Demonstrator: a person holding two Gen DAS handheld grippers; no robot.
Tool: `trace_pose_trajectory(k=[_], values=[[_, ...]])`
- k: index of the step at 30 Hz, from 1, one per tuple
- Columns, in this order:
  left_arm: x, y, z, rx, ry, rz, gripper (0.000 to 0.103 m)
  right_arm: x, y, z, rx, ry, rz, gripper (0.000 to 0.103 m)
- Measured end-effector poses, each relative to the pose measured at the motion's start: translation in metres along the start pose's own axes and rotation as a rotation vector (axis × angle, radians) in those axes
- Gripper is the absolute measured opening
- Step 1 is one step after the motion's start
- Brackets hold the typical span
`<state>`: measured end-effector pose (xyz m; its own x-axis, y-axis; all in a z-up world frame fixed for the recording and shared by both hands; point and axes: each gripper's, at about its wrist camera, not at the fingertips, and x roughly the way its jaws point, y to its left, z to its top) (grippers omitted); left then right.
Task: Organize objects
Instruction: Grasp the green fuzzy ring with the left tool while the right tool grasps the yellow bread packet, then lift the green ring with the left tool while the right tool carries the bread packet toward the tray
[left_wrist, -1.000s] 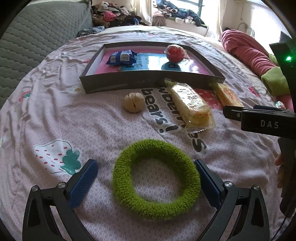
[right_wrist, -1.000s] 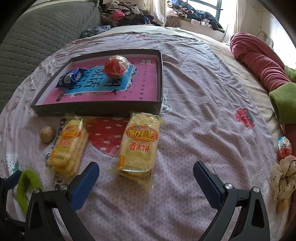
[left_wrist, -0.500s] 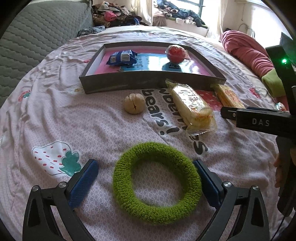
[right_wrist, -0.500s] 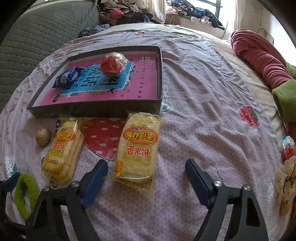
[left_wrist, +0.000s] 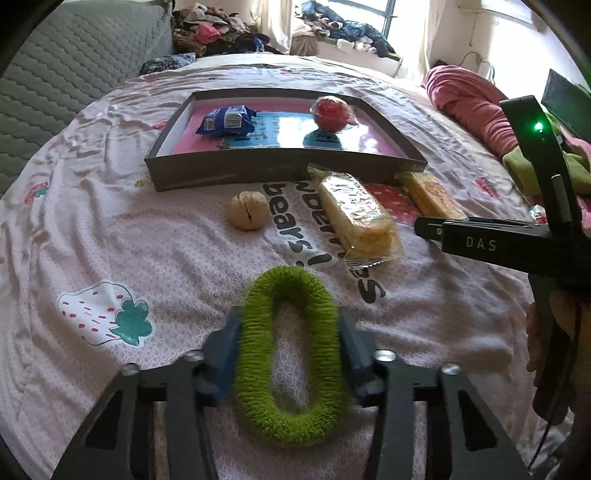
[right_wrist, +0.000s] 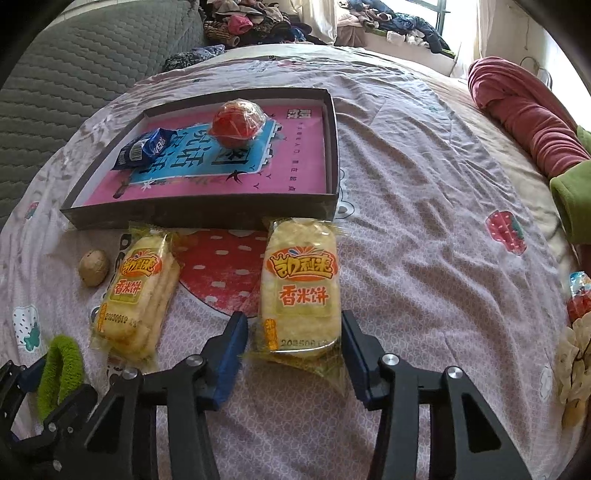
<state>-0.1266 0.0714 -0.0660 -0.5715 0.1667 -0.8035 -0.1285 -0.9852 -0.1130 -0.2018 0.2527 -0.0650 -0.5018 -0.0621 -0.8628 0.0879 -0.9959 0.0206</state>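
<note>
I'm at the grasp step. Just before the tray (right_wrist: 207, 218), my right gripper (right_wrist: 293, 339) has just closed its jaws on the rice-cracker pack (right_wrist: 299, 280); nearer me, my left gripper (left_wrist: 290, 345) squeezes the green ring (left_wrist: 290, 354). Next, I judge: lift both into the tray.

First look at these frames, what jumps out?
The bright green fuzzy ring, squeezed into an oval between the left gripper pads that have just been closing on it. Next, the yellow rice cracker pack gripped at its near end by the right gripper, below the pink-lined tray holding a red ball and blue packet.
</note>
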Motion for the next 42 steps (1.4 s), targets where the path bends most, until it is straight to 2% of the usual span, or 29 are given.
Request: trace_pose_trajectory(k=[2,5,19,24,42], values=[[-0.001,0.001,0.0,-0.006,0.002,-0.012,0.033,-0.001,0.0,-0.001,0.002,0.0,0.005,0.048],[-0.001,0.002,0.0,-0.016,0.014,-0.026,0.028,-0.004,0.001,-0.003,-0.008,0.005,0.005,0.047],[-0.014,-0.002,-0.001,-0.013,0.016,-0.015,0.026,-0.022,0.008,-0.021,-0.011,-0.002,0.022,0.047],[-0.02,-0.004,-0.002,-0.003,0.012,0.011,0.026,-0.032,0.013,-0.032,-0.014,-0.013,0.023,0.047],[-0.059,-0.002,-0.007,-0.02,-0.02,0.029,0.026,-0.08,0.03,-0.063,-0.009,-0.051,0.051,0.047]])
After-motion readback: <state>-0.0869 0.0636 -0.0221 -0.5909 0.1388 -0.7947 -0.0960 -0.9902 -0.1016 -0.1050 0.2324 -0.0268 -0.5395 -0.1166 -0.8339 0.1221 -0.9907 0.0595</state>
